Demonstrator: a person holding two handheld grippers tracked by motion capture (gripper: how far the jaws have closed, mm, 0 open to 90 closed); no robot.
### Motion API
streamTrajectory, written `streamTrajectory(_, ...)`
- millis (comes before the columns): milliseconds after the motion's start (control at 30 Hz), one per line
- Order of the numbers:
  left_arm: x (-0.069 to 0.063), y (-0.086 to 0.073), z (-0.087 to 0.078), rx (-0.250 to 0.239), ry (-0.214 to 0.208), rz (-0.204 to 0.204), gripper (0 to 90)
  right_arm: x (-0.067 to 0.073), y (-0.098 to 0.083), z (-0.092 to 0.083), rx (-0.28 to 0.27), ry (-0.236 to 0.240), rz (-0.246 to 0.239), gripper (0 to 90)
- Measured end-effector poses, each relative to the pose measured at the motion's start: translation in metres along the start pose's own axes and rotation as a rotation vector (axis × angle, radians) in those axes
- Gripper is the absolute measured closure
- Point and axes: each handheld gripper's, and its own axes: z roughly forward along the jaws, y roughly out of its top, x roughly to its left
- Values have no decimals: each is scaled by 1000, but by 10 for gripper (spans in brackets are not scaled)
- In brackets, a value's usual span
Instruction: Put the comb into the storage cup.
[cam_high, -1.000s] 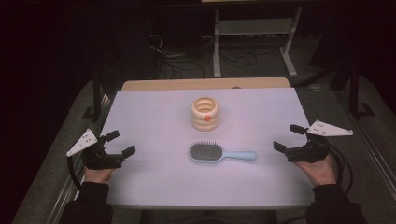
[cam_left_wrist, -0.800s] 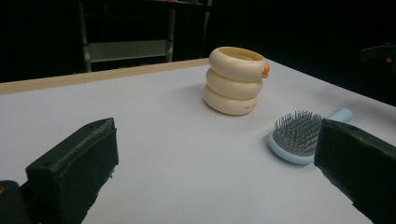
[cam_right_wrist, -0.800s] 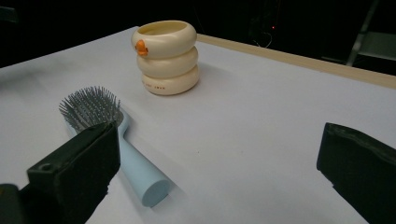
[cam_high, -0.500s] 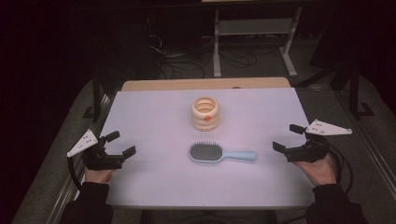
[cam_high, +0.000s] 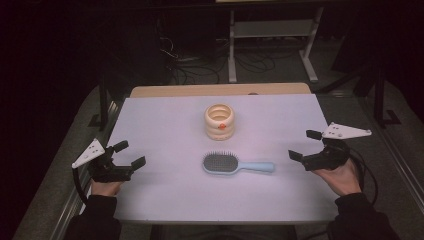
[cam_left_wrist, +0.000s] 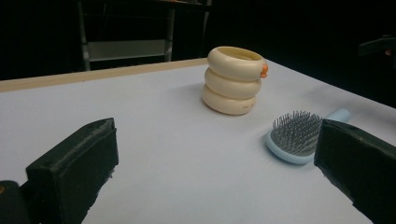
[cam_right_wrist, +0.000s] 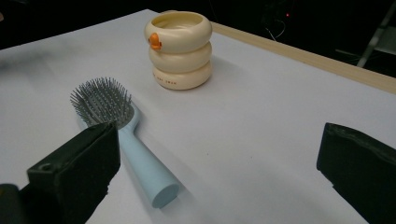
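A white sheet covers the table (cam_high: 165, 125), with a strip of bare wood along the far edge. Near the middle of the sheet, toward the far side, stands a cream cup (cam_high: 219, 121) shaped like three stacked rings, upright and open at the top, with a small orange mark on its upper ring facing the person; in the left gripper view the cup (cam_left_wrist: 233, 80) sits beyond the jaws, and in the right gripper view the cup (cam_right_wrist: 180, 49) shows the orange mark clearly. Just in front of the cup, apart from it, lies a light blue brush (cam_high: 237, 164), bristles up, its head to the left and its handle pointing toward the right side of the table. The left gripper (cam_high: 129, 154) rests near the sheet's left edge, held by the left hand (cam_high: 105, 187), its jaws spread wide with nothing between them. The right gripper (cam_high: 305, 145) hangs near the right edge, held by the right hand (cam_high: 342, 178), jaws likewise spread and empty, aimed toward the brush handle but well apart from it. In the right gripper view the brush (cam_right_wrist: 122, 134) lies with its handle end nearest the camera.
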Motion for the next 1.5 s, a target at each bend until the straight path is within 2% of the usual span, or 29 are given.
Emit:
streamTrajectory(300,0,0,0,4,-3,0,0,2,18,5,30,22,-33,0)
streamTrajectory(633,-1,0,0,5,-4,-1,0,-1,27,11,67,38,-41,0)
streamTrajectory(867,-1,-1,1,5,-4,-2,0,2,37,16,94,51,-61,0)
streamTrajectory(1500,-1,-1,0,4,-3,1,0,13,58,44,203,113,-136,0)
